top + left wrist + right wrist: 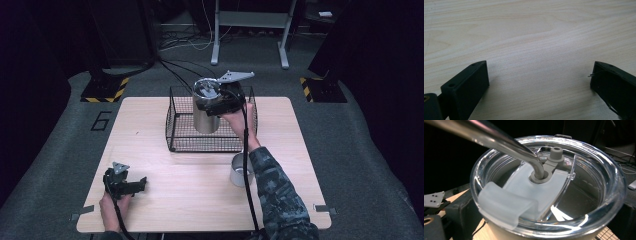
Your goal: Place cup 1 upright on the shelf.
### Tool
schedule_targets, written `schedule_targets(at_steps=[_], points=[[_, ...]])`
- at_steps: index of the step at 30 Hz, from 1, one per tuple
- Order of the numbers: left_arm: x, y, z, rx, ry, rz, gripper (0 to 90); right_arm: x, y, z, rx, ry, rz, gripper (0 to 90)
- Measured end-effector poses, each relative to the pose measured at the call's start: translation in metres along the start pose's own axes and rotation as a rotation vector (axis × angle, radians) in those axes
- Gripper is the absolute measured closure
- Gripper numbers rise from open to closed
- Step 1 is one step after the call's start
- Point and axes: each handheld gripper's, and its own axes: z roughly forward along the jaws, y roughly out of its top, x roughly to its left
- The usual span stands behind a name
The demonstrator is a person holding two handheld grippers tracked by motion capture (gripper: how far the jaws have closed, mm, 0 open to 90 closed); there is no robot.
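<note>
1. A pale wooden tabletop [165,200] is seen on grey carpet, ringed by dark curtains.
2. A wire basket [180,135] stands at its far edge; a steel cup [240,170] sits nearer.
3. A lidded steel tumbler [206,117] is held over the basket by the right gripper [220,102].
4. The left gripper [131,185], jaws wide, rests near the front-left corner.
5. The tumbler's base is hidden by mesh.

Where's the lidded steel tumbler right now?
In the high view the tumbler is held at its top by the right gripper over the black wire basket at the table's far middle; a second steel cup stands just before the basket.
</note>
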Motion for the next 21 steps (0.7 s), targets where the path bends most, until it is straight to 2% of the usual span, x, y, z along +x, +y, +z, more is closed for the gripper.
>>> schedule_targets(at_steps=[21], points=[[0.000, 0.000, 0.000, 0.002, -0.002, -0.002, 1.9, -0.023, -0.004, 0.026, 0.030, -0.076, 0.043, 3.6]])
